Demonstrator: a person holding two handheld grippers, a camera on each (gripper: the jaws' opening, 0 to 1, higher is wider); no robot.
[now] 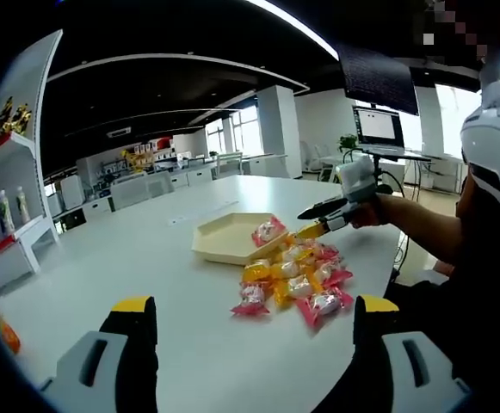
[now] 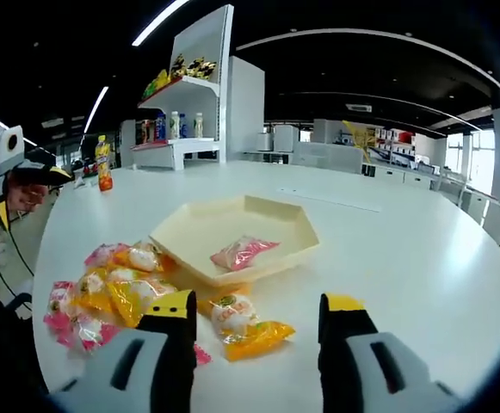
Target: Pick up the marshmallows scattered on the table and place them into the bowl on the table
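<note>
A cream hexagonal bowl [image 1: 219,243] [image 2: 232,219] sits on the white table and holds one pink-wrapped marshmallow [image 1: 268,231] [image 2: 243,252]. Beside it lies a pile of pink and yellow wrapped marshmallows [image 1: 297,280] [image 2: 112,288]. My right gripper [image 2: 260,305] is open, low over the table. A yellow-wrapped marshmallow [image 2: 251,332] lies between its jaws, just in front of the bowl. In the left gripper view this right gripper [image 1: 317,225] hangs over the pile's far side, held by a hand. My left gripper [image 1: 255,304] is open and empty, short of the pile.
A white shelf with bottles and snacks [image 1: 9,198] [image 2: 181,112] stands beside the table. An orange bottle [image 2: 103,163] stands near the table's far edge. A screen [image 1: 379,127] sits behind. The person [image 1: 482,232] stands at the table's edge.
</note>
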